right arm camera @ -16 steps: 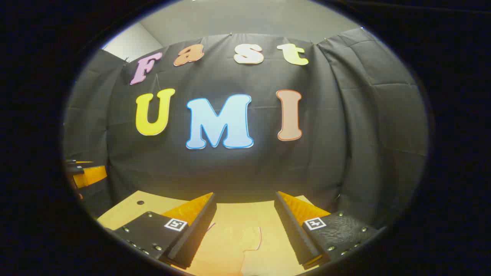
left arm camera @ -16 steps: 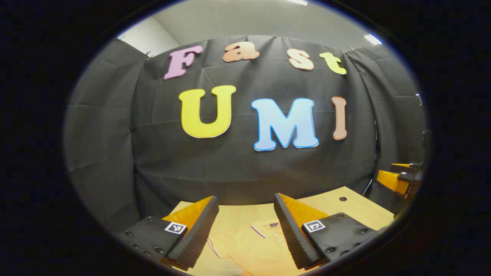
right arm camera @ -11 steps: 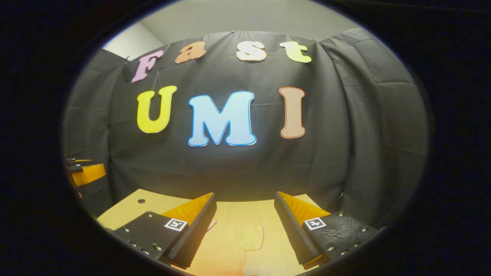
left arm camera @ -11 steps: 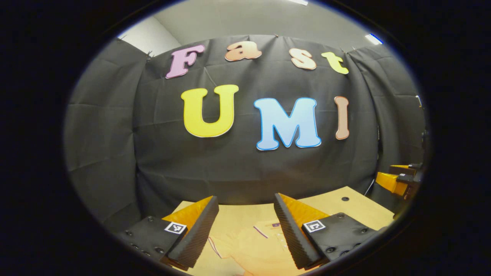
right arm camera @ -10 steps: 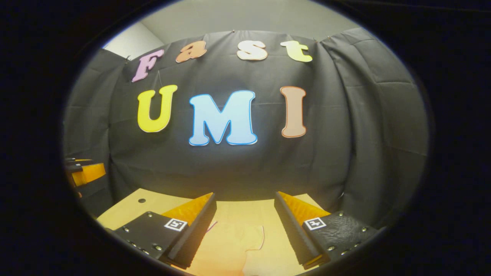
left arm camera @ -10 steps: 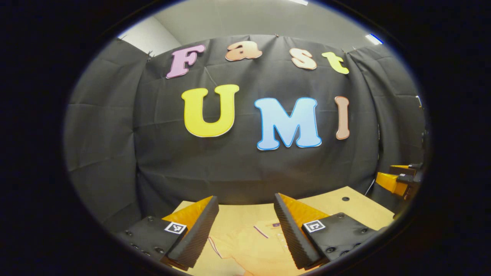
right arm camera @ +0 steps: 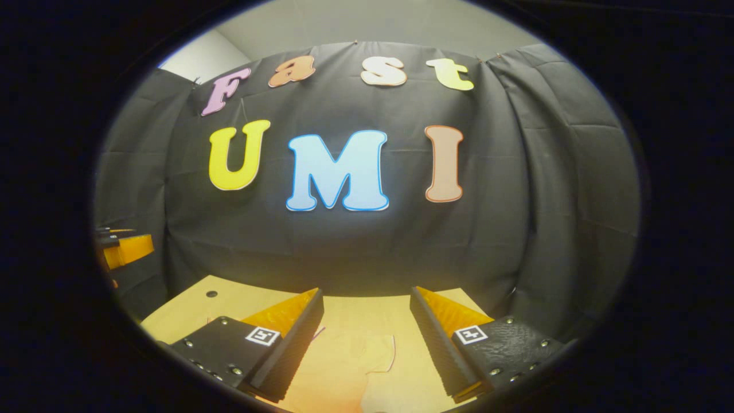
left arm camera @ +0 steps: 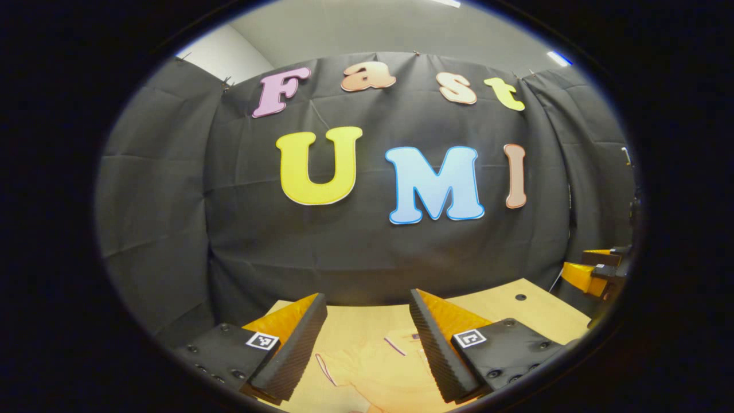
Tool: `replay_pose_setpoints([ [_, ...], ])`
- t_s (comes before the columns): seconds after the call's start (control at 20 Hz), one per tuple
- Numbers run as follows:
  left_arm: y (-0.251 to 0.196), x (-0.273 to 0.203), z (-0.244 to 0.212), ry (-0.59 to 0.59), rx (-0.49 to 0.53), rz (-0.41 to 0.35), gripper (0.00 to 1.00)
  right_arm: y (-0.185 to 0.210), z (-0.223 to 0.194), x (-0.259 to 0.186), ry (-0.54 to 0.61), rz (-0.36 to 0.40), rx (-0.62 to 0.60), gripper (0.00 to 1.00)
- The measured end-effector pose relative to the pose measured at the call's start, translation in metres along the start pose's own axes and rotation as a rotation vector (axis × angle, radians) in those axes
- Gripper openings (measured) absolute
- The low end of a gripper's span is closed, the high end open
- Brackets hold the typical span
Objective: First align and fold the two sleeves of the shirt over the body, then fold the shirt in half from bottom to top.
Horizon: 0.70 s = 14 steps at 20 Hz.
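Now both tools gape empty: left tool (left arm camera: 367,321), right tool (right arm camera: 366,318), shirt (left arm camera: 378,373) flat on the bench (left arm camera: 539,315) just below each.

The shirt (left arm camera: 367,373) is pale orange-yellow, its sleeve (right arm camera: 375,350) edged with a thin dark purple line, and a like line trims its collar (left arm camera: 395,346). The table (left arm camera: 539,315) under the shirt is light tan with a small dark round hole (left arm camera: 520,297). The booth wall (right arm camera: 545,201) behind the table is black cloth.
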State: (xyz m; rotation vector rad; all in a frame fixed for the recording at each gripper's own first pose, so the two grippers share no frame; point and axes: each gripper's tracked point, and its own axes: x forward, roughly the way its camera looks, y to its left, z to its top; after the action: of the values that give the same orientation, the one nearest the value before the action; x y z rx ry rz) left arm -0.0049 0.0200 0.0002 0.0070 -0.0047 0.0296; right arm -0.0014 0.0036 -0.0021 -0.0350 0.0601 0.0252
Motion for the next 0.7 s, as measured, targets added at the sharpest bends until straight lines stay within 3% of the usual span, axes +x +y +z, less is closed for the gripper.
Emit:
replay_pose_setpoints([
  [0.2,0.001,-0.005,0.002,-0.006,0.008,0.001,0.95,-0.001,-0.011,0.005,0.046,0.004,-0.012,0.95],
  [0.35,0.004,-0.010,0.004,-0.009,0.011,0.008,0.94,-0.006,-0.034,0.033,0.099,0.001,-0.033,0.95],
  [0.7,0.027,-0.014,-0.004,0.009,0.014,0.059,0.94,-0.027,-0.126,0.089,0.319,-0.031,-0.015,0.96],
])
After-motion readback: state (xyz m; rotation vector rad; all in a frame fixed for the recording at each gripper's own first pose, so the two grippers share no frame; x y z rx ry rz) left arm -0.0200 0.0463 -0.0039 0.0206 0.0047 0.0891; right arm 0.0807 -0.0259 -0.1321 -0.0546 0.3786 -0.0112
